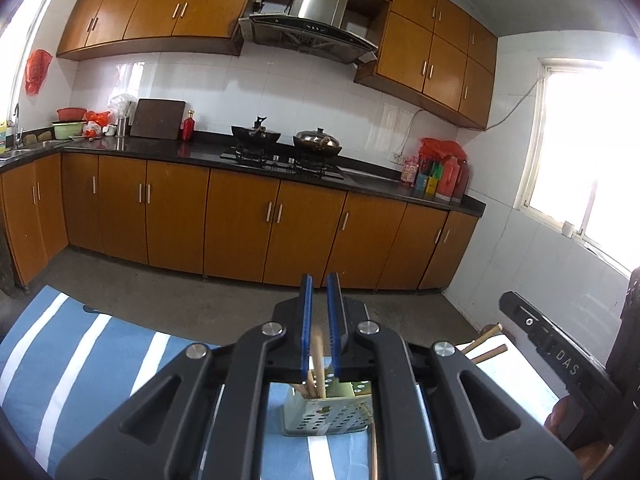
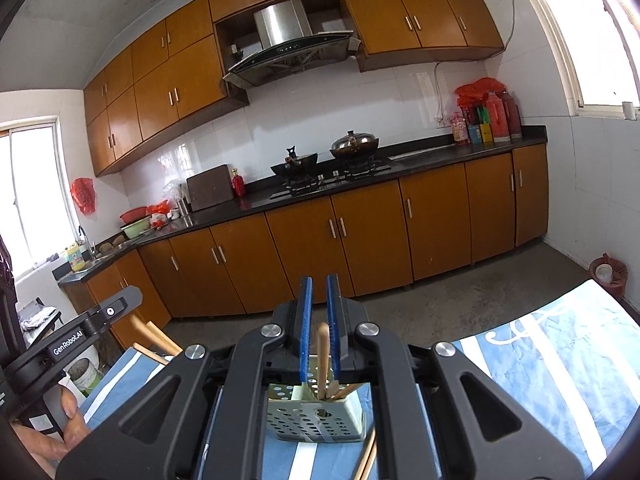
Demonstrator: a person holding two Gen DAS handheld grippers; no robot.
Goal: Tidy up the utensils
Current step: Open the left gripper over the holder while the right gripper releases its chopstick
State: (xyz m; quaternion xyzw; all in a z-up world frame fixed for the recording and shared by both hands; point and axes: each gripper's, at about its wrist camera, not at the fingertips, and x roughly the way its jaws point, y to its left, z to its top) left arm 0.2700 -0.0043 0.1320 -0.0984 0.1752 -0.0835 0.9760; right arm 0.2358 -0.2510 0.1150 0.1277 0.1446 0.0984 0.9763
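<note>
A pale perforated utensil holder (image 1: 326, 416) stands on a blue and white striped cloth (image 1: 80, 360), below both grippers. Several wooden chopsticks (image 1: 314, 376) stand in it. My left gripper (image 1: 320, 286) has its blue pads a narrow gap apart, and a chopstick top rises between them, blurred. In the right wrist view the holder (image 2: 316, 416) sits under my right gripper (image 2: 320, 286), whose pads are close together with a wooden utensil handle (image 2: 323, 356) between them. Loose chopsticks (image 2: 368, 456) lie in front of the holder.
A kitchen counter (image 1: 200, 148) with a stove, two pots (image 1: 316, 142), bottles and a cutting board runs along the far wall over brown cabinets. The other gripper's body (image 1: 560, 344) is at the right, with chopstick ends beside it. A red stool (image 2: 606, 276) stands on the floor.
</note>
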